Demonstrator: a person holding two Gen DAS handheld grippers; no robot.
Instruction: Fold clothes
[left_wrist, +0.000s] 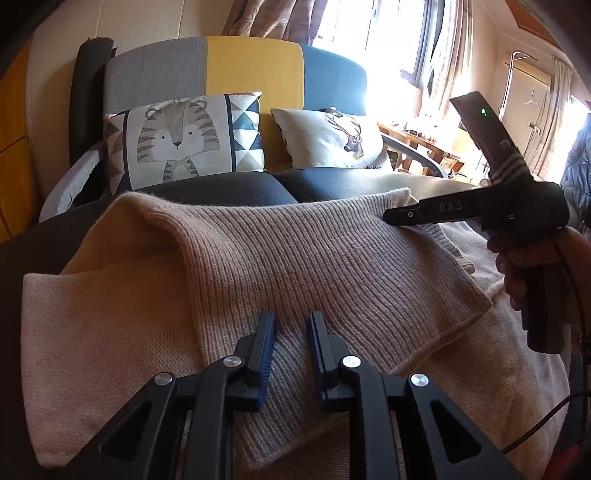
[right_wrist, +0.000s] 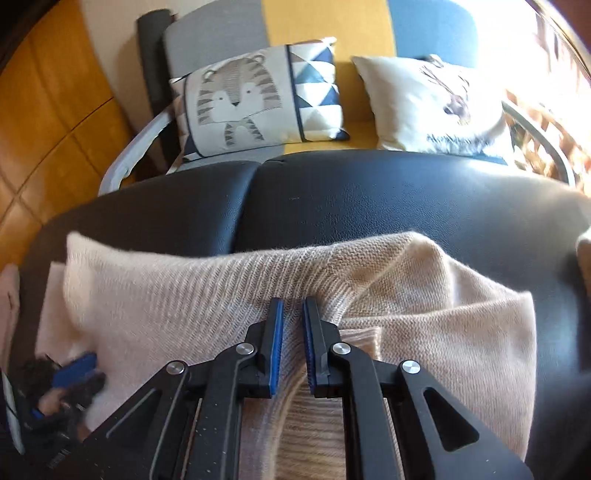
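Both your left gripper (left_wrist: 291, 317) and right gripper (right_wrist: 292, 304) hover slightly open, empty, over the beige knit sweater (left_wrist: 314, 251); a shallow pinch could slip off its folded layer.

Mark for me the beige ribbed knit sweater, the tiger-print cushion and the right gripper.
Beige ribbed knit sweater (left_wrist: 314, 258): left wrist view, ribbed folded panel.
Tiger-print cushion (left_wrist: 177, 142): left wrist view, tiger's face.
Right gripper (right_wrist: 293, 314): right wrist view, between its fingertips.

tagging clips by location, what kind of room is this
Most likely a home living room: a patchwork sofa with a tiger cushion and a deer cushion, and a curtained window. A beige sweater lies on a black padded surface.
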